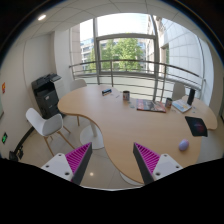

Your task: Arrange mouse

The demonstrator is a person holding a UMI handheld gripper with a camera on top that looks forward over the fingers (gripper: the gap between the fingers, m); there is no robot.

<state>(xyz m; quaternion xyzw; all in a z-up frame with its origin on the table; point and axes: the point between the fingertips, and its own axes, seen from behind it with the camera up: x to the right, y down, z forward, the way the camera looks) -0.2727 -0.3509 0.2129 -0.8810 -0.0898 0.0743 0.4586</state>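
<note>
A: gripper (112, 165) status?

B: fingers spread apart, nothing between them. magenta pads (78, 159) on the inner faces are bare. it hangs above the near edge of the table (115, 125), tilted down a little, touching nothing

A: where's the mouse?

B: best guess is the small pale, purplish rounded thing (183, 146) on the tabletop, beyond the right finger and off to its side, near the table's right end. it sits on its own, well apart from the fingers, just this side of a dark flat item (197, 126) that could be a mousepad or tablet; can't tell which

A: progress?

B: looks like the very start. mouse not gripped, not approached. everything is left: reach over, close on it, move it, set it down. no obvious target spot, though the dark flat item is a fair candidate

A: heading, long axis?

B: can't tell. reads as a small blob, so no front, back or cable visible. decide grasp angle once closer

A: anything else around?

B: clutter at the far side of the table: papers or a magazine (152, 104), a laptop-like thing (182, 103). white chair (46, 124) off the left end, printer (46, 95) behind it by the wall. none of it lies between gripper and mouse
</note>
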